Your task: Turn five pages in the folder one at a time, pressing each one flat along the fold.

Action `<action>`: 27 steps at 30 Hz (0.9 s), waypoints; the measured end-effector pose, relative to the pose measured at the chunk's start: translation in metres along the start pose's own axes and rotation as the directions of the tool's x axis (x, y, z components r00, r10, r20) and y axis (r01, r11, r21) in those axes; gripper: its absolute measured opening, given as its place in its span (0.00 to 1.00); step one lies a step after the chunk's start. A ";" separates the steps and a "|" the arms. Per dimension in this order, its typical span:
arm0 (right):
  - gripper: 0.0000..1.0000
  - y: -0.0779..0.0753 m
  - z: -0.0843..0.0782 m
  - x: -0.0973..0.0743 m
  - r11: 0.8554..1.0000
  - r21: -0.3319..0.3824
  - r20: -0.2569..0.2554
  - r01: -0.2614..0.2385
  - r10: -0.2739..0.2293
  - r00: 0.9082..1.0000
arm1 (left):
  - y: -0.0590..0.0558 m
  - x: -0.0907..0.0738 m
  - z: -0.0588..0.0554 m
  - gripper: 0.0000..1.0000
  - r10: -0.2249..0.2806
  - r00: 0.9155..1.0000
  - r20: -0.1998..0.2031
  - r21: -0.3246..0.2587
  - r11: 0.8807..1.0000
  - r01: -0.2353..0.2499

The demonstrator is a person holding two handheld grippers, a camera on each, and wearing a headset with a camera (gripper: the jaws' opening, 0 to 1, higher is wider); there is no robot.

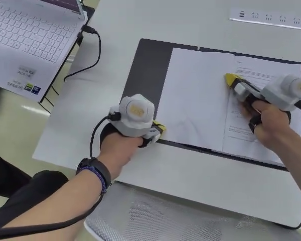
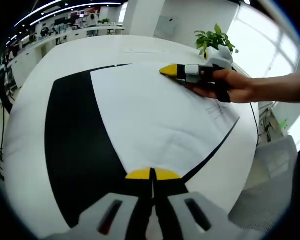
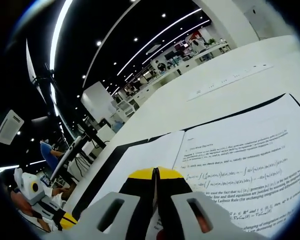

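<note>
- The folder (image 1: 145, 70) lies open mid-counter (image 1: 140, 20), a blank page (image 1: 195, 100) turned to its left side.
- The left tool (image 1: 159, 128), jaws together and empty, sits at the folder's near edge.
- The right tool (image 1: 231, 79), jaws together, points at the fold.

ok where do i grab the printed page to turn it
Probably take the printed page by its free outer edge, coming in from the right. It lies flat and is bound at the fold, so only that edge can lift. The right tool, shut, sits at the fold.
</note>
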State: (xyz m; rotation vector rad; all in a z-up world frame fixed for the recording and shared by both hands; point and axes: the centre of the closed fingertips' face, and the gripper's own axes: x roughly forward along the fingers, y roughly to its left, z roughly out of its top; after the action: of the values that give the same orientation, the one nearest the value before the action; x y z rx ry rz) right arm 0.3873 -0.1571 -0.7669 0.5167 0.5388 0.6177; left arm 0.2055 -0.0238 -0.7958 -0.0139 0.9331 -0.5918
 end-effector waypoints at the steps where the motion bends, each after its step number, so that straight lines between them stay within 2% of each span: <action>1: 0.00 -0.001 0.002 0.001 1.000 0.004 0.006 0.002 -0.002 1.000 | 0.000 0.000 0.000 0.00 0.001 1.000 0.000 0.001 1.000 -0.001; 12: 0.00 -0.013 0.016 0.015 0.999 0.025 0.053 0.039 -0.040 0.998 | 0.000 -0.001 0.000 0.00 0.002 1.000 0.000 0.004 1.000 -0.002; 13: 0.00 -0.021 0.018 0.019 0.999 0.033 0.056 0.043 -0.045 0.997 | 0.000 -0.001 0.000 0.00 0.001 1.000 0.000 0.003 1.000 -0.001; 15: 0.00 -0.024 0.020 0.020 0.996 0.079 0.071 0.051 -0.056 0.996 | -0.001 -0.001 0.000 0.00 0.005 1.000 0.003 0.005 1.000 -0.005; 18: 0.00 -0.023 0.023 0.023 0.996 0.066 0.078 0.061 -0.067 0.995 | -0.002 -0.001 0.000 0.00 0.018 1.000 0.009 0.025 1.000 -0.018; 21: 0.00 -0.020 0.025 0.023 0.996 0.066 0.085 0.067 -0.073 0.994 | -0.001 -0.001 0.001 0.00 0.021 1.000 0.012 0.016 1.000 -0.021; 25: 0.00 -0.031 0.030 0.031 0.996 0.049 0.083 0.080 -0.084 0.993 | -0.001 -0.001 0.001 0.00 0.011 1.000 0.014 0.007 1.000 -0.011; 27: 0.00 -0.026 0.032 0.031 0.995 0.044 0.084 0.088 -0.091 0.992 | -0.002 -0.001 0.001 0.00 0.006 1.000 0.011 0.014 1.000 -0.006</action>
State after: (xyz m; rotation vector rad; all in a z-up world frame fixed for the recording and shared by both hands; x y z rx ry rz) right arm 0.4383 -0.1636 -0.7683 0.5521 0.4913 0.4977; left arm 0.2053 -0.0254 -0.7937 -0.0018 0.9179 -0.5920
